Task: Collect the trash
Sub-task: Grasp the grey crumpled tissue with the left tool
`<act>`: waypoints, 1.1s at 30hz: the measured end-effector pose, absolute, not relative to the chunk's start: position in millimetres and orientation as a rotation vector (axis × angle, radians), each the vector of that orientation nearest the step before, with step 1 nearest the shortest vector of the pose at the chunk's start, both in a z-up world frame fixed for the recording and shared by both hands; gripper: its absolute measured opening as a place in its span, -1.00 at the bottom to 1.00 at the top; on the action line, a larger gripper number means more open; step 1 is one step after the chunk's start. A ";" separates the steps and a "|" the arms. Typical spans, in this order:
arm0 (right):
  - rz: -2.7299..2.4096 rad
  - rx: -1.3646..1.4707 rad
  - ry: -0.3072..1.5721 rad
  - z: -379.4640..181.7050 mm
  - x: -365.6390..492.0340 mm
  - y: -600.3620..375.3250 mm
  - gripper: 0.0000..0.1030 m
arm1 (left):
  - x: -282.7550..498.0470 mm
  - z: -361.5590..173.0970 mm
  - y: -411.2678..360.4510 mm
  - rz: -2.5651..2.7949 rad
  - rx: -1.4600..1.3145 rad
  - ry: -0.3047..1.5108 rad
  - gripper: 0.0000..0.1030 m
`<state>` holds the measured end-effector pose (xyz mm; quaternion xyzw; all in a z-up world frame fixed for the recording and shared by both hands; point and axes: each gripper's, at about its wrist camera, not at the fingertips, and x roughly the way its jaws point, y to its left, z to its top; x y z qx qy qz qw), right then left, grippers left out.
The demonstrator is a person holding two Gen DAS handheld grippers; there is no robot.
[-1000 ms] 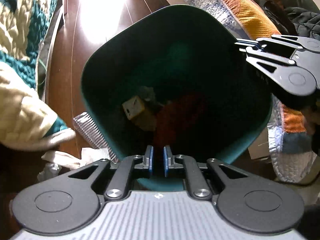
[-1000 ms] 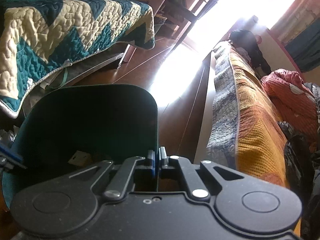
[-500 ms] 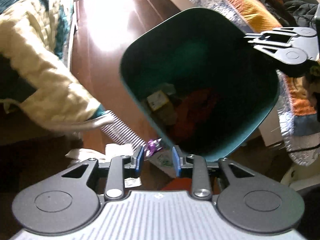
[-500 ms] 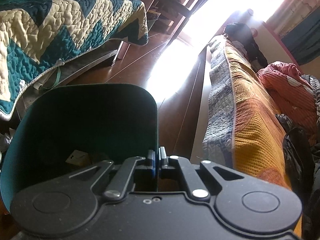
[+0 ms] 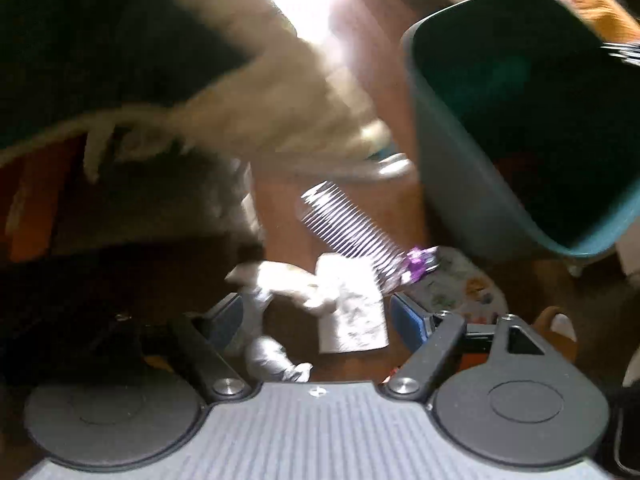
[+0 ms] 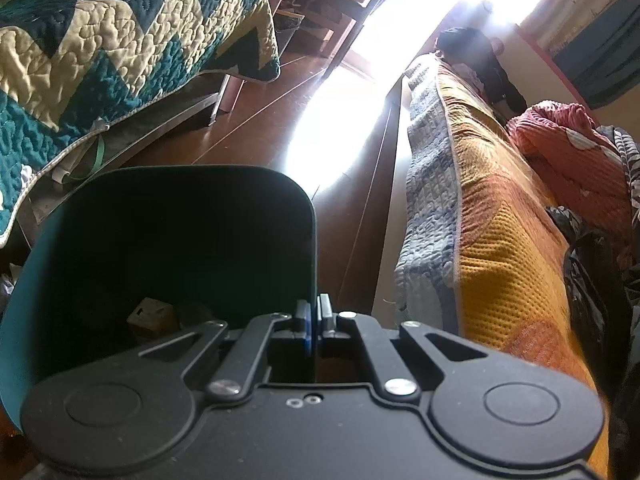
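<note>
One dark green bin (image 6: 168, 248), tilted on the wooden floor (image 5: 280, 216), is pinched at its rim by the right gripper (image 6: 314, 312). The left gripper (image 5: 316, 316), jaws just spread wide, frames one white crumpled paper (image 5: 344, 304) beside one comb (image 5: 344, 220).

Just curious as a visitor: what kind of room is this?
Probably a bedroom: a bed under a teal-and-cream zigzag quilt, another under an orange-and-blue quilted cover, and a brown wooden floor.

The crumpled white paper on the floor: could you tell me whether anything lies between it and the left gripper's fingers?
Nothing visible does. The left gripper is open, and the crumpled white paper lies on the floor straight ahead between its fingers, the comb beyond.
</note>
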<state>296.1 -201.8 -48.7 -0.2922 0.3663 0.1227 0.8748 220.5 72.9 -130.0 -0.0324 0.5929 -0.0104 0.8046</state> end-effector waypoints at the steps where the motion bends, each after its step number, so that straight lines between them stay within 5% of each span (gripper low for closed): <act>1: 0.255 -0.609 0.766 -48.8 296.6 -202.2 -0.95 | 220.8 -137.5 78.2 -0.008 -0.085 1.289 0.56; 19: 0.242 -0.598 0.782 -49.2 302.1 -206.2 -0.96 | 227.1 -297.1 124.8 0.228 -0.241 1.557 0.61; 30: 0.224 -0.585 0.797 -49.9 304.3 -210.4 -0.95 | 222.2 -338.3 113.1 0.269 -0.219 1.582 0.60; 33: 0.224 -0.586 0.796 -50.2 304.9 -210.0 -0.95 | 222.0 -336.1 109.2 0.261 -0.203 1.575 0.19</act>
